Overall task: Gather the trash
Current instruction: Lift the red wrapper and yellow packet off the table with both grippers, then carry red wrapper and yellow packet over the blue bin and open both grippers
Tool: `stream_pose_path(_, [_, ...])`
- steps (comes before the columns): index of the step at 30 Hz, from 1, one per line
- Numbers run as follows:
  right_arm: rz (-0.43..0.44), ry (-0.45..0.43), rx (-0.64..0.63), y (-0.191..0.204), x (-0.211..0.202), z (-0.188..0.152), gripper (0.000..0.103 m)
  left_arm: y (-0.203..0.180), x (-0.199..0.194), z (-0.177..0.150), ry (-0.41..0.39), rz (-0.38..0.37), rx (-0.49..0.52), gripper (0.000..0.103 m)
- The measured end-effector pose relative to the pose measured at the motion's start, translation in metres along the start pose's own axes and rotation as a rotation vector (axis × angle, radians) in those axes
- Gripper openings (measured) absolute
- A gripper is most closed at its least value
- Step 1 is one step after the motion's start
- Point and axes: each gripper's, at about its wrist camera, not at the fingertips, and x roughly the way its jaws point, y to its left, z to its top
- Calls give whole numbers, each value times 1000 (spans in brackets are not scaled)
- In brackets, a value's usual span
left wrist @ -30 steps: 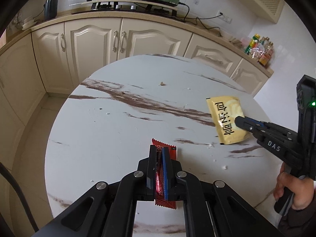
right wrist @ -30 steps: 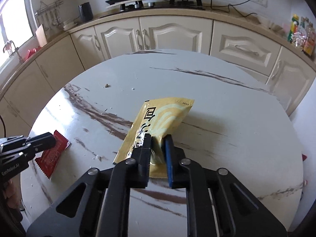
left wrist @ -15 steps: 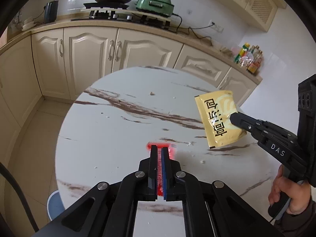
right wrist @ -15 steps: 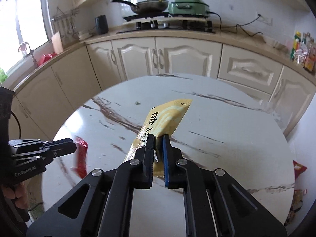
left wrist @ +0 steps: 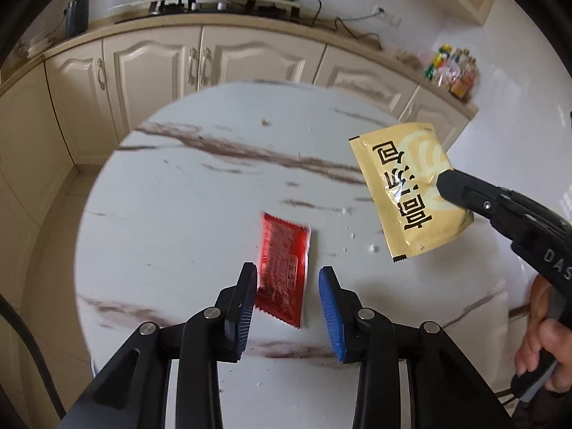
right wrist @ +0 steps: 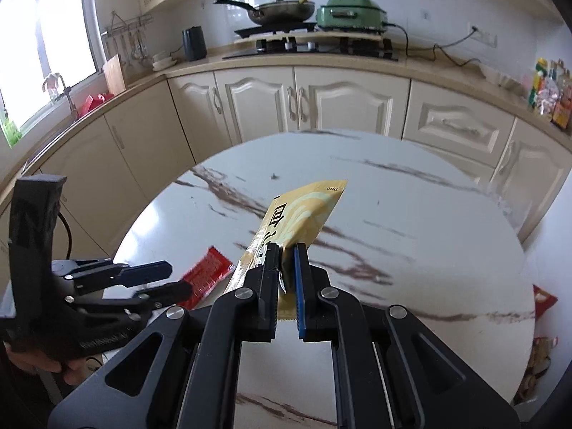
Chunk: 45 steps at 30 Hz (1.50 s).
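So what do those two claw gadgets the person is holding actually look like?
Both are black plastic tools with forked linkage arms and silver pivot bolts. The left gripper has ribbed pads, one blue and one black, and so does the right gripper. White letters "DAS" mark the right one's side. A black cable trails beside the left one. No sleeves are clearly visible.

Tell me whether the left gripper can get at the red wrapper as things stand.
Probably yes. The left gripper has its jaws opening, with the red wrapper loose between them and nothing else in the way. The right gripper, holding the yellow packet, is off to the side.
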Motion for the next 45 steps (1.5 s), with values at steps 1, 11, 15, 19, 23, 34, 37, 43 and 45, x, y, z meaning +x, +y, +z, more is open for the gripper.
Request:
stream_pose_path(1, [5, 10, 6, -3, 3, -2, 8, -1, 4, 1, 10, 7, 0, 27])
stream_pose_path(11, [33, 20, 20, -10, 12, -11, 8, -26, 20, 6, 2, 86, 85, 10])
stream_pose_path(15, [42, 12, 17, -5, 9, -11, 8, -25, 14, -4, -29, 62, 80, 3])
stream_pose_path(19, [49, -2, 6, 1, 2, -10, 8, -25, -1, -11, -76, 32, 81, 2])
stream_pose_path(23, [51, -21, -13, 14, -7, -5, 8, -17, -25, -15, -122, 10, 74, 2])
stream_pose_path(34, [130, -55, -149, 115, -16, 11, 8, 72, -141, -73, -274, 106, -62, 2])
stream_pose_path(37, [190, -41, -204, 167, 1, 10, 8, 95, -165, -96, -290, 143, -103, 2])
stream_pose_path(43, [315, 24, -310, 272, 45, -6, 8, 153, -206, -157, -281, 230, -218, 3])
stream_pose_path(45, [346, 60, -336, 299, 64, -15, 8, 177, -209, -178, -257, 256, -269, 3])
